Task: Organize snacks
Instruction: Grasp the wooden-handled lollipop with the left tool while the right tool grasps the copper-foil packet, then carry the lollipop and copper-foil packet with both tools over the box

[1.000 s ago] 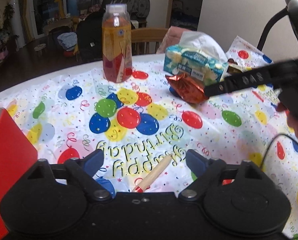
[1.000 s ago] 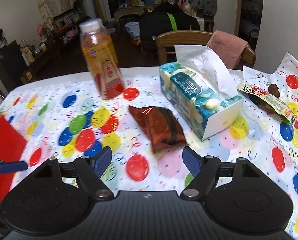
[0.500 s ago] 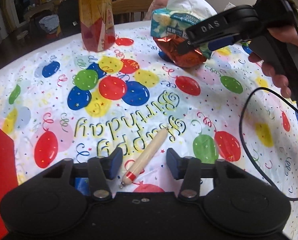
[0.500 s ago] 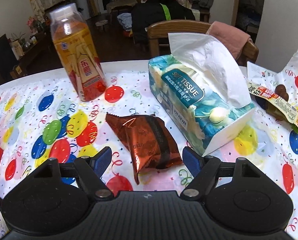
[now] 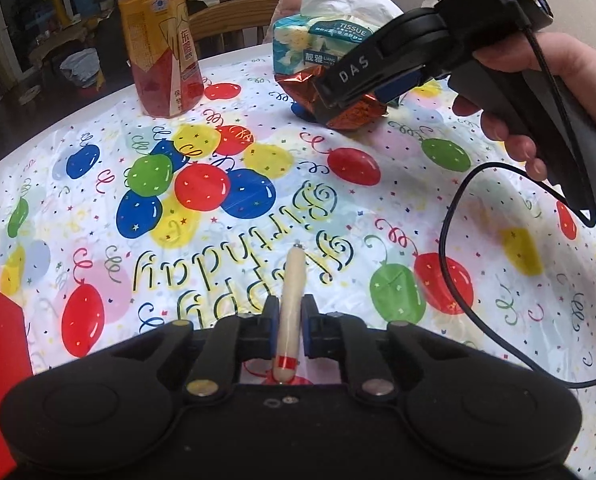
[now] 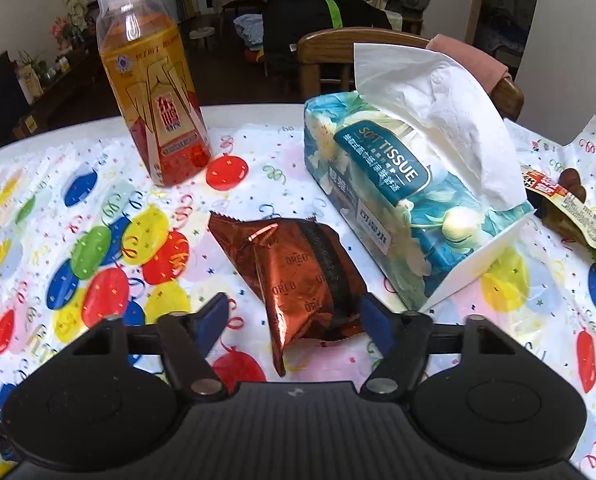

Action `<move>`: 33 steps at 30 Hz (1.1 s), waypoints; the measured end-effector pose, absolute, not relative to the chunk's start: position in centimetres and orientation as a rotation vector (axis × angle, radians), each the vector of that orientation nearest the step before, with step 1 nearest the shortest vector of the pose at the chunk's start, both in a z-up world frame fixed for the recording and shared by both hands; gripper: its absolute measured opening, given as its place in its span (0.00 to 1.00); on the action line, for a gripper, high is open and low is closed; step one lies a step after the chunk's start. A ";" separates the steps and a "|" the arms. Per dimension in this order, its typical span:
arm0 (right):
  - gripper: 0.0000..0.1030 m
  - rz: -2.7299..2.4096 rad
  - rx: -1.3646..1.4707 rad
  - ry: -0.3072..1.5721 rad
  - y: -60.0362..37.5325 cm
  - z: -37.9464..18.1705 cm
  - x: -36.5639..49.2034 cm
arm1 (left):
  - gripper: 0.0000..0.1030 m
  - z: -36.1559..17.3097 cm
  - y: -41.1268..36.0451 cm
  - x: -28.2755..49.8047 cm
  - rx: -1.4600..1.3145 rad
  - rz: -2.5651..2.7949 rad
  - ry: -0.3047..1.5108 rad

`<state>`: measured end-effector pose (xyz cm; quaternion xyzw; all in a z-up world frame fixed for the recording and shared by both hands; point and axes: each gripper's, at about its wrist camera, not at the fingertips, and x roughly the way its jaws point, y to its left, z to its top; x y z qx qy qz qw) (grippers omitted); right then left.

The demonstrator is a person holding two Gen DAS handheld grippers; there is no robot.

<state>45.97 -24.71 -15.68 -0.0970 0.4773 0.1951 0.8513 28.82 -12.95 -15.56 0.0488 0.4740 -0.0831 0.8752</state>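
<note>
While the left gripper (image 5: 286, 322) pinches one sausage stick (image 5: 290, 312) over the tablecloth (image 5: 377, 216), only the right view shows the right gripper (image 6: 294, 312) spread wide around one Oreo packet (image 6: 298, 272), beside one bottle (image 6: 154, 100) and one tissue pack (image 6: 393, 184).

Left claw (image 5: 286, 322) clamps sausage stick (image 5: 290, 312) over tablecloth (image 5: 377, 216).

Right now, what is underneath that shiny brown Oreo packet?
The Oreo packet lies flat on the balloon tablecloth, beside the tissue pack. Whatever is directly beneath it is covered.
</note>
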 end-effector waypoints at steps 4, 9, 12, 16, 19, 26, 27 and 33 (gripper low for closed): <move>0.41 0.386 -0.198 1.006 -25.1 -15.7 45.9 | 0.08 -15.5 -12.6 28.9 0.066 -0.160 0.998; 0.34 0.390 -0.178 1.013 -25.6 -15.3 45.2 | 0.08 -15.4 -12.0 28.9 0.013 -0.138 1.008; 0.33 0.393 -0.172 1.010 -25.8 -14.8 44.3 | 0.08 -15.2 -11.6 28.6 -0.015 -0.126 1.012; 0.33 0.398 -0.155 1.011 -26.0 -13.8 42.7 | 0.08 -14.7 -11.2 28.0 -0.045 -0.114 1.011; 0.33 0.402 -0.147 1.009 -26.1 -13.0 41.4 | 0.08 -14.3 -11.1 27.5 -0.055 -0.105 1.011; 0.32 0.416 -0.130 0.985 -26.3 -10.6 38.0 | 0.08 -13.2 -10.6 25.9 -0.080 -0.105 1.001; 0.32 0.418 -0.124 0.982 -26.4 -10.2 37.5 | 0.08 -13.0 -10.6 25.7 -0.080 -0.106 0.996; 0.32 0.434 -0.104 0.974 -26.2 -8.0 34.3 | 0.08 -11.2 -10.2 24.0 -0.104 -0.119 0.970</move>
